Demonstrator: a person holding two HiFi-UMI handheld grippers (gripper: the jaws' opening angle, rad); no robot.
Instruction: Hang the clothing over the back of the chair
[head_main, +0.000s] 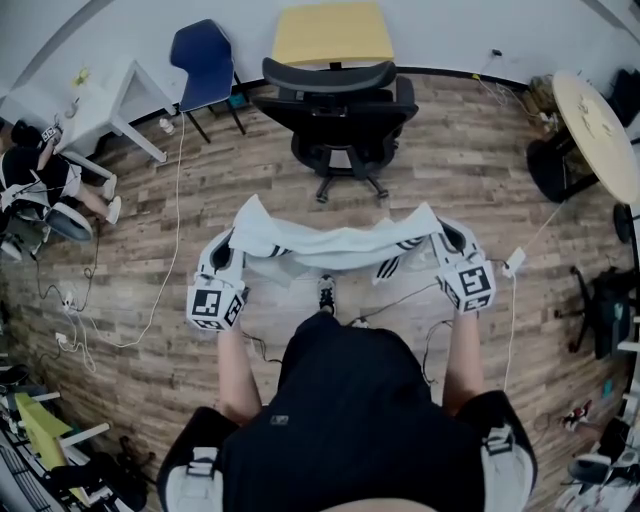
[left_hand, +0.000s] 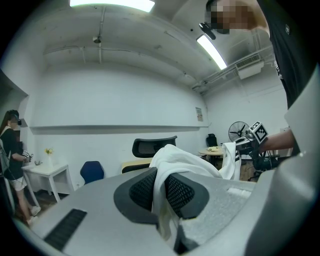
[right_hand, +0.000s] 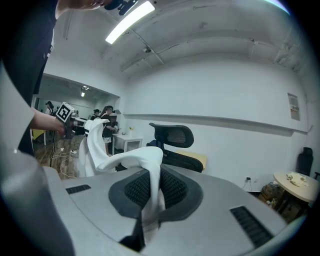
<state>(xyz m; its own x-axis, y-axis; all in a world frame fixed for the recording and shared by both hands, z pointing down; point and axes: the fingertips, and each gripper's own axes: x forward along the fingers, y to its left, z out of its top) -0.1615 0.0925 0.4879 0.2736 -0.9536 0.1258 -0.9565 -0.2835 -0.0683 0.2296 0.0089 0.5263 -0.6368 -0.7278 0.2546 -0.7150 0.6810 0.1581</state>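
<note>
Holding white striped garment (head_main: 340, 245) in the air between left gripper (head_main: 228, 250) and right gripper (head_main: 447, 242), on the near side of the black office chair (head_main: 340, 110) and well apart from it. Noted fingers of both clenched on cloth, one bunched end pinched in each, confirmed in both gripper views. Read long axis of garment as left to right, roughly parallel to the chair's backrest top (head_main: 330, 75), with middle sagging slightly. Placed chair straight ahead of the fingers, with neither gripper clearly nearer. Judged next move: carry forward and lift clear over backrest top before releasing.
</note>
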